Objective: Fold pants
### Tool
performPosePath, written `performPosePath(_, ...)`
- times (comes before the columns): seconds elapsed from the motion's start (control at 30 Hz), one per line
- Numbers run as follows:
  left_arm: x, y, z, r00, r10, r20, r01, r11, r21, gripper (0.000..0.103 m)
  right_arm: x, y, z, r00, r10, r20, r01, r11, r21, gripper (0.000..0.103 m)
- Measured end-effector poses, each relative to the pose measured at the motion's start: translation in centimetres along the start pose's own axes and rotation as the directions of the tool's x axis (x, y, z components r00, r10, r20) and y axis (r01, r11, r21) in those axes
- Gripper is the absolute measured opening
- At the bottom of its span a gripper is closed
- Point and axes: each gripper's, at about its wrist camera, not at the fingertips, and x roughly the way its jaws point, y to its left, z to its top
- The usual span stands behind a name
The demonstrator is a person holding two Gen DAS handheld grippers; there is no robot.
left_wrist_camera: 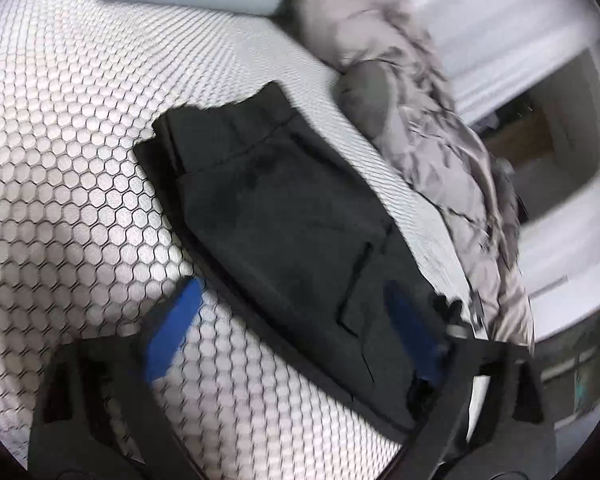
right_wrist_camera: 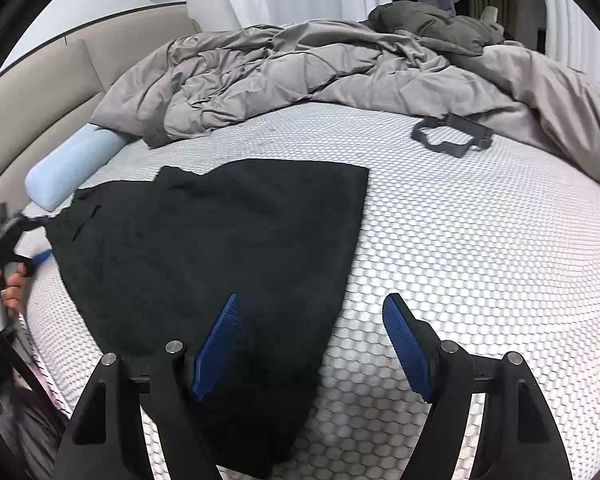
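The black pants [right_wrist_camera: 228,240] lie folded and flat on the honeycomb-patterned mattress [right_wrist_camera: 480,260]. My right gripper [right_wrist_camera: 312,344] hovers open over their near right edge. Its left blue pad [right_wrist_camera: 216,344] is above the cloth and the right one above bare mattress. In the left wrist view the pants [left_wrist_camera: 284,216] show a waistband and a pocket. My left gripper [left_wrist_camera: 296,320] is open there, one pad over the fabric and the other over the mattress. From the right wrist view, the left gripper [right_wrist_camera: 46,238] sits at the pants' far left edge, held by a hand [right_wrist_camera: 8,284].
A crumpled grey duvet [right_wrist_camera: 300,72] covers the far side of the bed. A light blue bolster [right_wrist_camera: 68,168] lies by the beige headboard [right_wrist_camera: 40,80]. A grey plastic part [right_wrist_camera: 452,136] rests on the mattress at the back right. White curtains hang behind.
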Motion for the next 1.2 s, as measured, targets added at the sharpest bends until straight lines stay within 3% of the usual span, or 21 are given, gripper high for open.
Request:
performPosePath(0.07,0.6,-0.6,0.2,0.998,0.050,0.041,-0.051,0.998,0.028,0.038,-0.3,0.4,-0.1,1.000,0.018,-0.001,-0.018,1.000,-0.011,0.075)
performPosePath(0.13,1.2,-1.5,0.4,0.980,0.175,0.098,-0.182,0.981,0.062,0.005,-0.3,1.1,-0.1,0.999,0.037,-0.005,-0.038,0.999,-0.029,0.075)
performPosePath(0.23,0.5,-3.5,-0.4,0.957,0.220,0.189,-0.239,0.967,0.083,0.002,-0.6,1.2,-0.2,0.998,0.064,0.002,-0.064,0.997,-0.041,0.075)
performPosePath(0.3,-1.2,-7.5,-1.7,0.936,0.203,0.287,-0.268,0.940,0.210,0.001,-1.1,1.2,0.0,0.998,0.058,0.018,-0.058,0.997,-0.043,0.075)
performPosePath(0.4,-3.3,-14.2,-4.4,0.935,0.086,0.345,-0.221,0.901,0.374,0.001,-2.2,0.8,0.4,0.998,0.047,0.049,-0.045,0.998,-0.042,0.075)
performPosePath(0.47,-4.1,-18.0,-6.4,0.944,0.006,0.330,-0.163,0.878,0.451,0.001,-3.0,0.5,0.7,0.996,0.053,0.076,-0.051,0.998,-0.037,0.075)
performPosePath(0.53,-4.4,-23.1,-10.0,0.959,-0.097,0.266,-0.075,0.820,0.567,0.002,-3.5,-0.1,0.8,0.994,0.056,0.092,-0.054,0.998,-0.018,0.075)
performPosePath(0.6,-3.3,-27.6,-13.9,0.977,-0.164,0.134,0.032,0.741,0.671,0.004,-3.7,-1.1,0.7,0.994,0.044,0.097,-0.045,0.999,0.008,0.075)
performPosePath(0.63,-1.9,-29.7,-16.2,0.982,-0.186,0.018,0.117,0.688,0.716,0.017,-3.7,-1.6,0.6,0.995,0.038,0.093,-0.040,0.999,0.019,0.075)
performPosePath(0.67,-0.3,-31.1,-18.4,0.973,-0.194,-0.123,0.220,0.635,0.740,0.050,-3.7,-2.2,0.4,0.996,0.030,0.089,-0.033,0.999,0.033,0.075)
performPosePath(0.7,1.9,-32.2,-21.5,0.927,-0.176,-0.331,0.370,0.566,0.736,0.066,-3.5,-3.0,0.2,0.997,0.014,0.082,-0.018,0.998,0.052,0.075)
performPosePath(0.73,2.9,-32.6,-23.6,0.895,-0.151,-0.419,0.430,0.540,0.724,0.074,-3.5,-3.5,0.0,0.997,0.005,0.076,-0.009,0.998,0.060,0.075)
performPosePath(0.77,4.0,-32.6,-25.4,0.878,-0.115,-0.464,0.450,0.527,0.721,0.070,-3.4,-4.3,-0.2,0.998,-0.011,0.068,0.006,0.997,0.076,0.075)
performPosePath(0.83,4.9,-32.4,-26.9,0.870,-0.068,-0.488,0.451,0.505,0.736,0.069,-3.4,-5.3,-0.5,0.998,-0.021,0.058,0.015,0.995,0.104,0.075)
performPosePath(0.9,4.0,-31.8,-26.7,0.867,-0.092,-0.490,0.469,0.486,0.737,0.069,-3.6,-6.1,-0.6,0.998,-0.010,0.059,0.002,0.992,0.130,0.075)
performPosePath(0.97,2.8,-31.1,-25.2,0.871,-0.146,-0.469,0.474,0.498,0.726,0.070,-3.8,-6.3,-0.6,0.998,0.012,0.067,-0.021,0.990,0.142,0.075)
performPosePath(1.03,0.6,-28.9,-23.4,0.877,-0.204,-0.435,0.471,0.542,0.696,0.073,-3.7,-6.3,-0.4,0.995,0.069,0.069,-0.079,0.984,0.160,0.075)
performPosePath(1.13,1.1,-26.7,-20.2,0.918,-0.199,-0.342,0.387,0.635,0.669,0.075,-3.1,-5.6,-0.1,0.982,0.177,0.063,-0.186,0.965,0.184,0.075)
performPosePath(1.2,2.1,-25.5,-18.1,0.943,-0.166,-0.287,0.319,0.689,0.651,0.075,-2.4,-4.7,0.3,0.958,0.280,0.057,-0.286,0.936,0.204,0.075)
